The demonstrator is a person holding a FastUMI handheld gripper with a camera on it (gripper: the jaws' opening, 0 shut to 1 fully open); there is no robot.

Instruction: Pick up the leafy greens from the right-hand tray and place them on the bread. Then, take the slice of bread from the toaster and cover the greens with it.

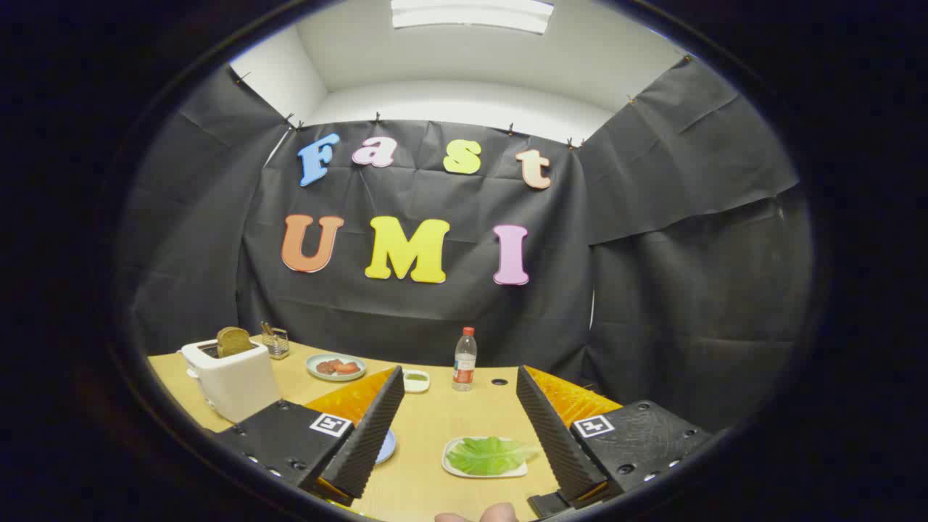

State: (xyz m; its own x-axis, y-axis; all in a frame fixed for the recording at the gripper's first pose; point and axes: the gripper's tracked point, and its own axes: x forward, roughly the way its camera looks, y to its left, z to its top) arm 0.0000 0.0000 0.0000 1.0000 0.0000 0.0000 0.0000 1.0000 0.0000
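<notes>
The gripper (458, 380) stands wide open over the wooden table (428, 428), its fingers holding nothing. Between them, closer to the right finger, the leafy greens (490, 455) lie on a white tray (453, 470). A blue plate (386, 446) peeks from behind the left finger. Beyond the fingers stand a bottle (464, 359) and a small white dish (416, 380). Farther left, a toaster (230, 377) holds a slice of bread (233, 340) upright.

Bare table (435, 428) lies open between the spread fingers of the gripper (460, 384) — toaster (230, 377) crowds its left edge, bottle (464, 359) its back edge.
</notes>
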